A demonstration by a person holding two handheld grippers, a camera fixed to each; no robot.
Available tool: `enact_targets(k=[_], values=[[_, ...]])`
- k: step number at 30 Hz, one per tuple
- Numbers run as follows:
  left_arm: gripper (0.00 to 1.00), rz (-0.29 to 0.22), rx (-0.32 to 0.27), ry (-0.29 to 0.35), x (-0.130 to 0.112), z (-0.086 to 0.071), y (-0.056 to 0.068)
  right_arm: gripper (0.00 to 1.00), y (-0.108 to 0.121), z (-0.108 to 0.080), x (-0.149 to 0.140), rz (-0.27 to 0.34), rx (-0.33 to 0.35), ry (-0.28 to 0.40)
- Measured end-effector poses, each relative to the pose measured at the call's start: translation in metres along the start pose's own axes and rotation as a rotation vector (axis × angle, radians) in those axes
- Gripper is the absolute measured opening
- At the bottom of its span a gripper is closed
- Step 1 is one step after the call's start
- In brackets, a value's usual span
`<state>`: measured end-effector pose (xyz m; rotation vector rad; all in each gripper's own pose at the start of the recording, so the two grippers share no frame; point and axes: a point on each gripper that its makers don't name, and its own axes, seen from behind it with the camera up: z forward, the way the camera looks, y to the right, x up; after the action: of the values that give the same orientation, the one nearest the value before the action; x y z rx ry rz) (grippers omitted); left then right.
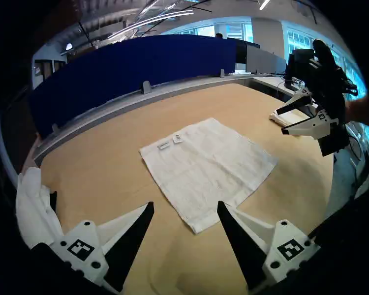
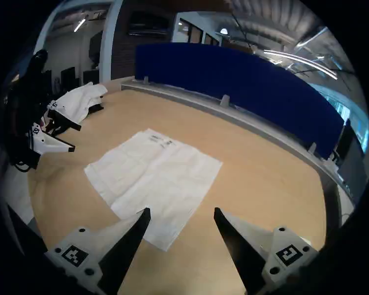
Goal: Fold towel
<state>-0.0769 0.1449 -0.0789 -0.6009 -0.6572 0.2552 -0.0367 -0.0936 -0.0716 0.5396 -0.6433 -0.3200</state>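
I run two grippers over one wooden table, where a single white towel lies spread flat near the middle. It is roughly square and nubbly in weave, with faint fold creases and two small labels close to its far edge. In the left gripper view, the left gripper stands released and grasps nothing. Its two black wedge-shaped fingers are spread wide on either side of the towel's near corner, and each white finger mount carries one square black-and-white marker. In the right gripper view, the right gripper is likewise released and empty, its two pointed fingers parted at another corner of the towel. Each view also catches the other gripper farther off at the table's edge, fingers apart. One rumpled heap of white cloth sits at the table's end beside the left gripper, and one smaller pale cloth lies just behind the right gripper. A long blue partition, smooth and curved, runs along the table's far side.
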Motion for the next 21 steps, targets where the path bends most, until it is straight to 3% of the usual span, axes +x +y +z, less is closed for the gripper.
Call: enact_targets(k=[21], values=[[0.95, -0.020, -0.071, -0.154, -0.049, 0.032, 0.014, 1.00, -0.016, 0.021, -0.064, -0.010, 0.068, -0.151]])
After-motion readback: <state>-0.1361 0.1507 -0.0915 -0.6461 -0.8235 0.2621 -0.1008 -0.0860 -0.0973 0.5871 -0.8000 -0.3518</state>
